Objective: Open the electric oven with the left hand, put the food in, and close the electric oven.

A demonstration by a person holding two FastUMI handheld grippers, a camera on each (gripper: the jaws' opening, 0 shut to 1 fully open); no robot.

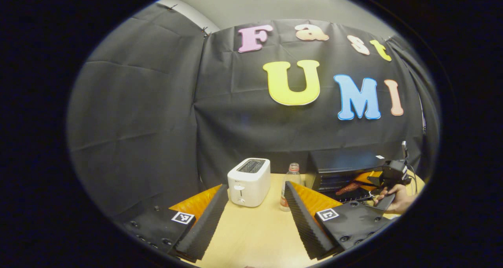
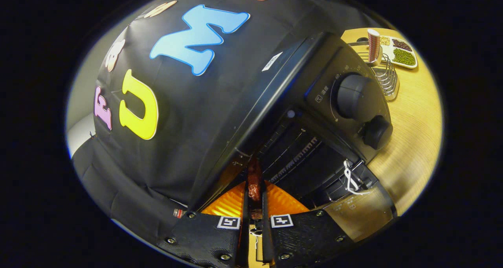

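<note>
In the left gripper view, the left gripper (image 1: 255, 224) hovers over the pale wooden table (image 1: 255, 236) with its jaws spread wide and nothing between them. Beyond the left finger stands a white two-slot toaster (image 1: 249, 181), and just right of it a clear plastic bottle with a red label (image 1: 290, 185), both near the table's far edge. Bare tabletop lies between the fingers and these two things. Farther right sits the black electric oven (image 1: 342, 169), its door down, with a hand (image 1: 397, 197) holding the right gripper (image 1: 363, 184) at its mouth.

In the right gripper view, the right gripper (image 2: 254, 197) has its jaws nearly closed on a dark red, sausage-like piece of food (image 2: 254, 181), which points into the oven's open cavity, the wire rack (image 2: 298, 154) just right of it. Right again, two black round knobs (image 2: 357, 97) stand on the oven's control panel. On the table beyond are a metal wire rack (image 2: 387, 79) and a white divided tray of beans (image 2: 401, 52), well apart from the gripper.
</note>
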